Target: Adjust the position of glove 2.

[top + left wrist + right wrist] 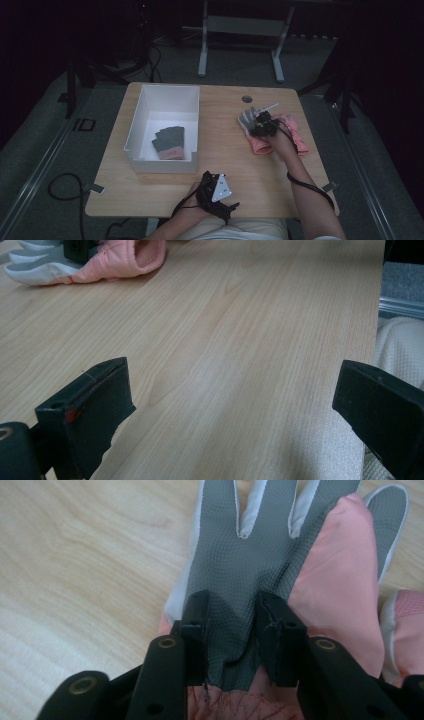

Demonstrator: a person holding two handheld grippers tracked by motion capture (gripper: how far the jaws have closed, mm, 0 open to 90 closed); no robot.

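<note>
Right gripper (232, 625) pinching a fold of the grey-palmed pink fabric glove (250, 555) near its cuff, glove flat on the wooden table (225, 150) right of the white plastic bin (192, 107), fingers pointing away from the person, left gripper (227, 405) spread wide, grasping nothing, near the table's front edge
</note>
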